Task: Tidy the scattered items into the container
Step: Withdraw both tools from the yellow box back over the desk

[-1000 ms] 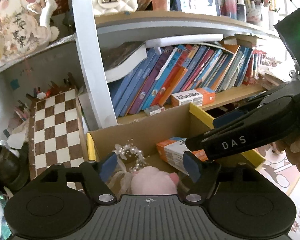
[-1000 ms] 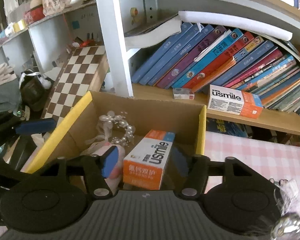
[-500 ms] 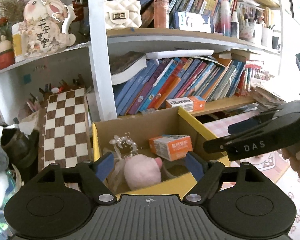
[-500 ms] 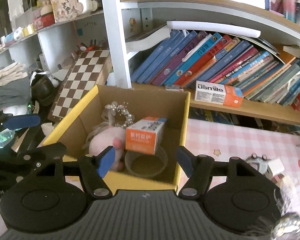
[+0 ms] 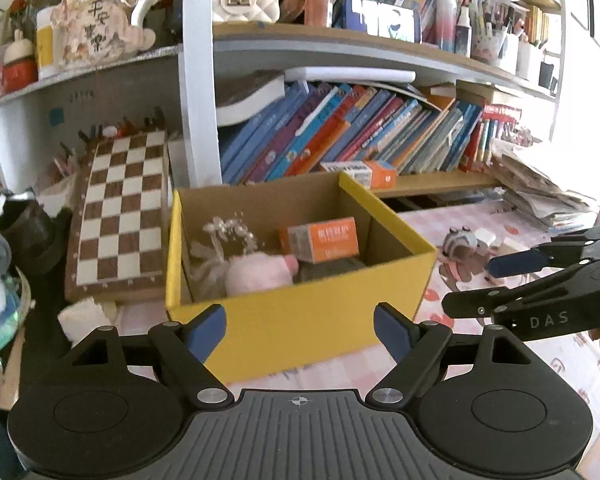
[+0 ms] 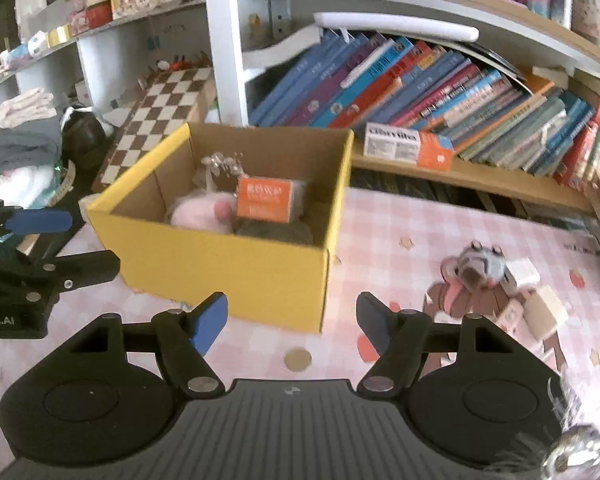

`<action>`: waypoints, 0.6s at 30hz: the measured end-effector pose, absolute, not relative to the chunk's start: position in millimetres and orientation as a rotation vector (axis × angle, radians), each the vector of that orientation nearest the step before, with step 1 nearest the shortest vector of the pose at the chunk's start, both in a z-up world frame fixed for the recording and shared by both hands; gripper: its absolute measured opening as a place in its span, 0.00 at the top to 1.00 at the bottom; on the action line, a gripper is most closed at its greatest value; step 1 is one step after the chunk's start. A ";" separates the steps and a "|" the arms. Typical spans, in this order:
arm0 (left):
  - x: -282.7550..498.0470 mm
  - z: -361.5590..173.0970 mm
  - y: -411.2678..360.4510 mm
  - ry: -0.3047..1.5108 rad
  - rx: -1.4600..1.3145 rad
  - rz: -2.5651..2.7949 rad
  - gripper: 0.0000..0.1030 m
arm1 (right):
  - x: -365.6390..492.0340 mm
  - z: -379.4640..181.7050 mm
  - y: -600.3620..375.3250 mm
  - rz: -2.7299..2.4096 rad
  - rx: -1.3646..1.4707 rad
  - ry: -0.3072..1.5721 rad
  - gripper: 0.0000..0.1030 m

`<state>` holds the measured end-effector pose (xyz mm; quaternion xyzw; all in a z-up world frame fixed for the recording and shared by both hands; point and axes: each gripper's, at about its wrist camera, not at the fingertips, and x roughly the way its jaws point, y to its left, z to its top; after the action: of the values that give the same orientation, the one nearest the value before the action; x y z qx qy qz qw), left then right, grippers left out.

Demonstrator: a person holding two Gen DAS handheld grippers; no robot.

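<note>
"DAS" printed on right gripper (image 5: 496, 280), its jaws opening, empty. Left gripper (image 5: 300, 326) wide, empty, just before yellow box (image 5: 300, 320). Orange carton (image 6: 265, 199) inside box; plush toy (image 6: 480, 266) right of it.

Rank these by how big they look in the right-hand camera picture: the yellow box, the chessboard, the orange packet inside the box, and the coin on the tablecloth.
1. yellow box, clearly largest
2. chessboard, though it sits farther back, so its true size is unsure
3. orange packet
4. coin, smallest
</note>
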<state>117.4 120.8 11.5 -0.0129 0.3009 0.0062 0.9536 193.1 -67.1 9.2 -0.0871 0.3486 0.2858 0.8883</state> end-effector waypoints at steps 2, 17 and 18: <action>114.3 8.2 118.9 0.620 -0.032 0.012 0.19 | 189.9 5.3 -71.7 0.581 -0.178 0.729 0.32; 88.3 -9.4 95.1 0.656 -0.069 -0.003 0.10 | 153.5 -13.2 -102.0 0.457 -0.127 0.742 0.14; 87.7 -11.0 93.7 0.659 -0.074 -0.005 0.10 | 150.6 -15.3 -102.8 0.453 -0.125 0.748 0.13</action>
<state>87.7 93.7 -11.0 -0.0365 0.3234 -0.0026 0.9456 150.6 -102.8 -15.3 -0.0605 0.3622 0.2190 0.9040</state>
